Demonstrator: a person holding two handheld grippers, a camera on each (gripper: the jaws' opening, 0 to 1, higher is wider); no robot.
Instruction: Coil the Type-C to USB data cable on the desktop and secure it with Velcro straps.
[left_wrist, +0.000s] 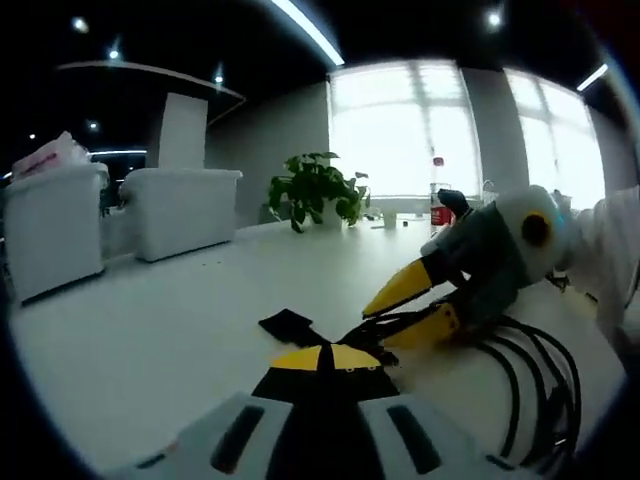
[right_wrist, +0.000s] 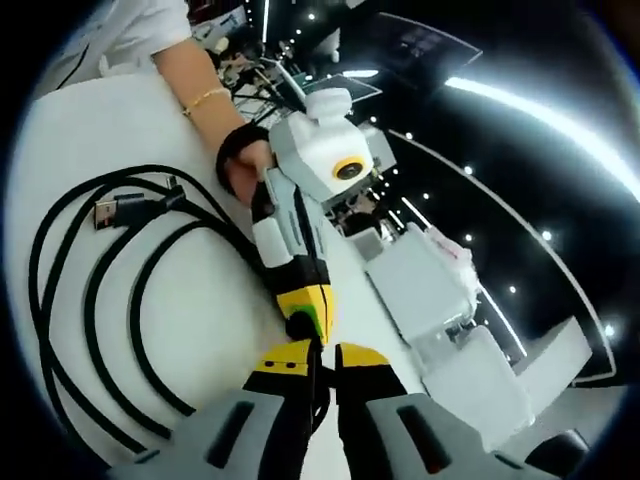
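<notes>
- Left gripper: jaws together, pinching the black Velcro strap.
- Right gripper: jaws nearly together on the strap.
- Cable: coiled at nine o'clock.

Beyond the fingertips in the left gripper view, a white desktop is stretching away toward bright windows that are glowing with daylight. A potted plant is standing ahead of the fingers, and white armchairs are sitting off to their left. A long strip light is shining on the dark ceiling, with small spotlights dotting it.
</notes>
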